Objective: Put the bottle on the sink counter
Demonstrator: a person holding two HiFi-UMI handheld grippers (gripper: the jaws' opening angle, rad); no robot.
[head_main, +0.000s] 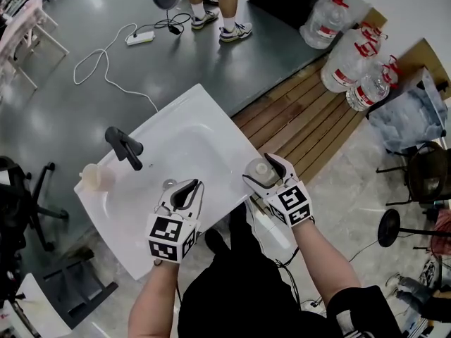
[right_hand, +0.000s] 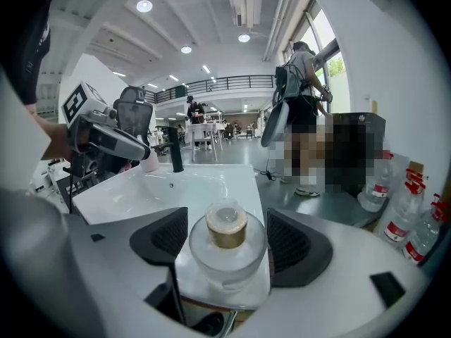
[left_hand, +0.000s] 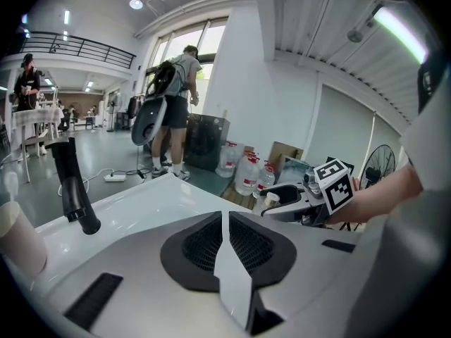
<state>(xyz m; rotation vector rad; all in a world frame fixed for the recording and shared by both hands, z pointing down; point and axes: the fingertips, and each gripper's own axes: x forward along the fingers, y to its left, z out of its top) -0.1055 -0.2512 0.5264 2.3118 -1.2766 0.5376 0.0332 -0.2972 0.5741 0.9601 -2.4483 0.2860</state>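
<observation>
Right gripper (head_main: 266, 172) clamps the bottle (right_hand: 227, 248) upright at the sink counter (head_main: 201, 103) edge, ready for placing. Left gripper (head_main: 184, 189), jaws together, idles empty.

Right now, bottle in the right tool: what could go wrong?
1. The right tool holds the bottle just at the sink counter's right edge; released there, it may tip off.
2. The counter looks narrow beside the basin; set on the slope, the bottle could slide in.
</observation>
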